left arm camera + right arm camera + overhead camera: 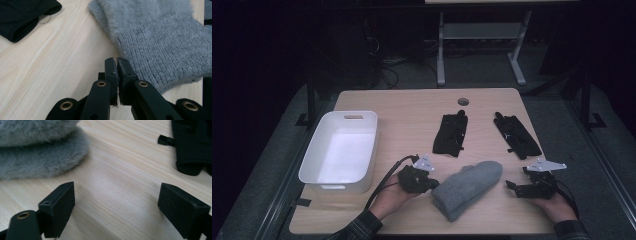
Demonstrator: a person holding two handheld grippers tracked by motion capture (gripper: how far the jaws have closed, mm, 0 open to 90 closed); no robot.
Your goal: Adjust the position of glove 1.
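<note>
Grey mitten lies between left tongs and right tongs.

No text, label, brand, number or sign can be read on anything in these views.
</note>
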